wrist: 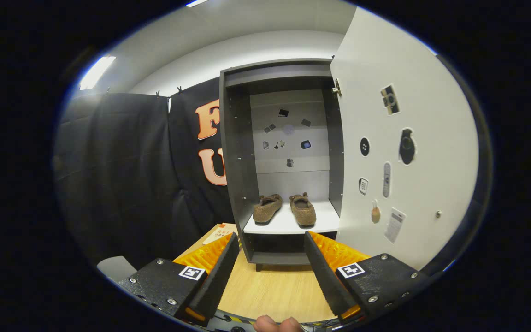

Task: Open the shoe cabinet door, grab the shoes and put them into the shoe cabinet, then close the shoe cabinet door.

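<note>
Hand-held gripper (270,272) spread wide, nothing between the fingers (217,276), only bare tabletop (274,290) showing in the gap. Held back from the cabinet (238,152), pointed straight at its open front. Cabinet standing upright on the tabletop just beyond the fingertips, dark frame, pale back panel dotted with small stickers (288,133). Door (408,138) swung fully open to the right, hinged at the cabinet's right edge, hinge (337,87) visible near the top corner; inner face of the door white and carrying several stickers plus a small screw or knob near its far edge. Shoes (284,210) inside the cabinet, a brown fuzzy pair resting side by side on the white shelf (288,223), toes toward the front, left one angled slightly outward, the two near each other but apart. Below the shelf a dark low compartment, contents not discernible. Upper part of the cabinet open above the shoes, up to the top panel. Black cloth wall (118,175) hanging behind and to the left of the cabinet, clipped along its upper edge. Paper or card (219,233) lying flat on the tabletop left of the cabinet base, just past the left finger. Fingertips of a person's hand (277,325) peeking in below the gripper, between the two finger mounts.
</note>
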{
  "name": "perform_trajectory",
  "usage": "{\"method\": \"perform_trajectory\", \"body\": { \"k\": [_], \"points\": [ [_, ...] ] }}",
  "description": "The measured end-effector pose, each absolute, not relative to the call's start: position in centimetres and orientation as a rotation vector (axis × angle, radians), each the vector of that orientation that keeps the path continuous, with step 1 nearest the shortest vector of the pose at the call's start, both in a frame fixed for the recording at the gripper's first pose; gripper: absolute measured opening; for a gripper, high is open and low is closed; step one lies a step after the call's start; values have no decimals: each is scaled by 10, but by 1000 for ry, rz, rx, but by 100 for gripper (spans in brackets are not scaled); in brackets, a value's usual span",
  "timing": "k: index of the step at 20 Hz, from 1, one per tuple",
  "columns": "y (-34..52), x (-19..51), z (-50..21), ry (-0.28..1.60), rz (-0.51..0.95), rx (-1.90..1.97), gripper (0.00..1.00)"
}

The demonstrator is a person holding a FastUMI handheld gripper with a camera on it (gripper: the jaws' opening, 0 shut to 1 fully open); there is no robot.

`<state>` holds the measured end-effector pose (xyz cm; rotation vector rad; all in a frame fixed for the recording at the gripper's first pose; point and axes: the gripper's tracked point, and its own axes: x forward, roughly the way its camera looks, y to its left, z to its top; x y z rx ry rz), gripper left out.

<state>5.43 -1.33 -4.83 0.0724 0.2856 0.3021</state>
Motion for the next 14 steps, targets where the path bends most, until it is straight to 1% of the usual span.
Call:
{"method": "perform_trajectory", "body": {
  "k": [5, 10, 14],
  "points": [
    [-71, -1, -54, 326, 411, 159, 89],
    [-141, -18, -65, 326, 410, 196, 89],
    [-191, -7, -70, 311, 380, 210, 89]
  ]
}}
